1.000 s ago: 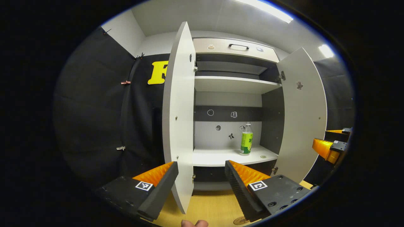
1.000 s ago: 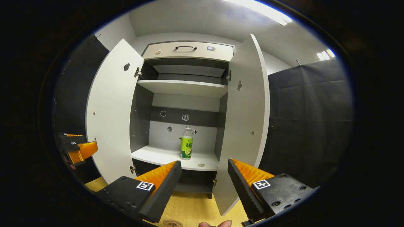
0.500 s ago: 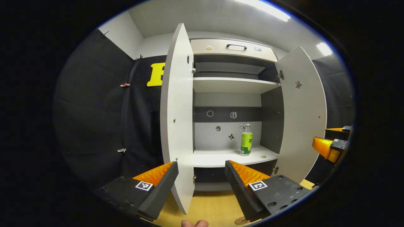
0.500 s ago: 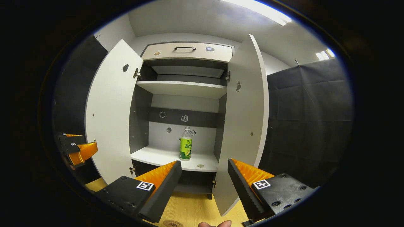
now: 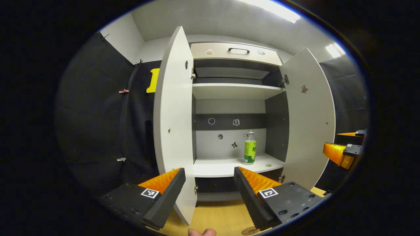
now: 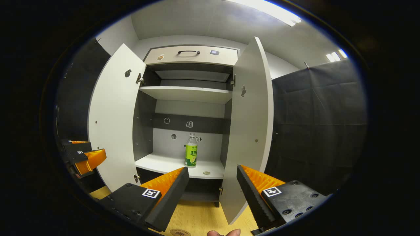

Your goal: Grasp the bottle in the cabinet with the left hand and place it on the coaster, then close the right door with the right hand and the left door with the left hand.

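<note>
Left claw [image 5: 209,183] — bottle [image 5: 250,151] well beyond

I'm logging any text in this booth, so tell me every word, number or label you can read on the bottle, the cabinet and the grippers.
Bottle: green label with printing, too small and blurred to read.
Cabinet: small stickers on its back panel and top drawer, pictures too small to make out.
Left gripper and right gripper: square black-and-white marker tags, no words.
Nothing legible.

Both cams face the open cabinet [image 5: 234,91], well back from it, looking slightly up. Left gripper view sits off to cabinet's left side, right gripper view off to its right. Shared: cabinet interior w/ bottle [image 5: 250,152] [image 6: 191,155], both doors, ceiling.
</note>
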